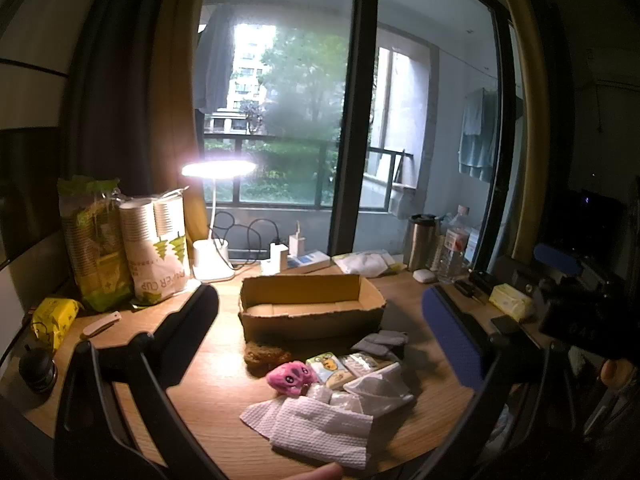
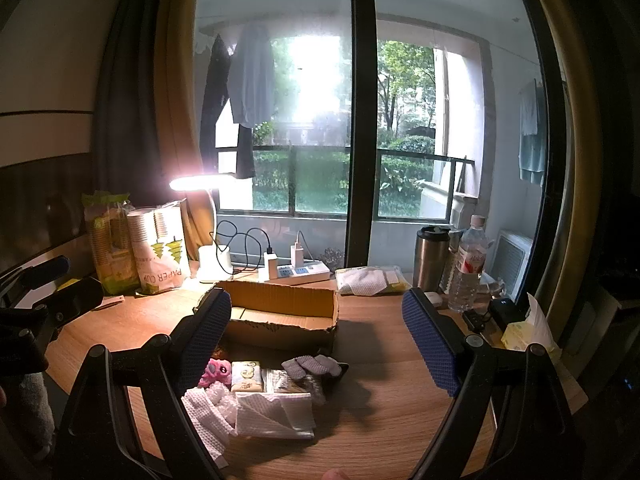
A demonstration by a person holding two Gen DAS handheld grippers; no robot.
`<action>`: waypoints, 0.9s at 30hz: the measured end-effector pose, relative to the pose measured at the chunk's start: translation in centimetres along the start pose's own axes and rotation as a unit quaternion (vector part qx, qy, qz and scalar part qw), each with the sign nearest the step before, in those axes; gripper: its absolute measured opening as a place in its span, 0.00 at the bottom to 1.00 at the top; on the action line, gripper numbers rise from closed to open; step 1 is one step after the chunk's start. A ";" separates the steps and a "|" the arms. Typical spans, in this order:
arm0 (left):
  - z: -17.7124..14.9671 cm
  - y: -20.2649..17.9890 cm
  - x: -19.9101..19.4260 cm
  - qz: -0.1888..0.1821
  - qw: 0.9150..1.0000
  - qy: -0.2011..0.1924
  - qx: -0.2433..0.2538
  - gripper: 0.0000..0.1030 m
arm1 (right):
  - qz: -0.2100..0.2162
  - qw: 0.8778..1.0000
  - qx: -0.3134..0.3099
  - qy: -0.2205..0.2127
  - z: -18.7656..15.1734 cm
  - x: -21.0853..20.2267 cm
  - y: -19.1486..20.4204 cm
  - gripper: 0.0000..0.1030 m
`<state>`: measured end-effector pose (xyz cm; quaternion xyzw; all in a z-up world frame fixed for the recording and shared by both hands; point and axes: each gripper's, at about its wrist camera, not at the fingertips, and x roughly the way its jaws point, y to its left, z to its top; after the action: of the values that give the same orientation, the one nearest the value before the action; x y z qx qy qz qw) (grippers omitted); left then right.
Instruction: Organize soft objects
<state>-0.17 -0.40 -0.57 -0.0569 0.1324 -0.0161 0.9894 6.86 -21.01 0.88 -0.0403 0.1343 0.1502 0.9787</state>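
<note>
Soft objects (image 1: pixel 320 396): heaped just before cardboard box (image 1: pixel 308 304), which stood empty. Left gripper (image 1: pixel 320 328), right gripper (image 2: pixel 316 340): jaws wide apart, holding nothing. Advised: pinch one item lightly, centred.

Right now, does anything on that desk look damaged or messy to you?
Yes. The cardboard box has a ragged, torn front edge, as if its top were ripped off. In front of it the soft things lie in a loose jumble: crumpled paper towels, a pink plush toy and grey socks, none inside the box.
</note>
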 end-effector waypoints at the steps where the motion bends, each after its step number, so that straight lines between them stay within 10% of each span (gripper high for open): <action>1: 0.0 0.0 0.0 0.000 1.000 0.000 0.000 0.99 | 0.000 1.000 0.000 0.000 -0.1 0.1 0.0 0.87; 27: -5.4 2.3 8.6 0.017 0.990 0.137 -0.009 0.99 | -0.001 0.994 0.017 0.108 -5.7 7.6 -1.8 0.87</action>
<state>6.75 0.88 -8.21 -0.0608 0.2681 -0.0059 0.9614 12.98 -21.26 -6.61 -0.0397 0.2415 0.1415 0.9592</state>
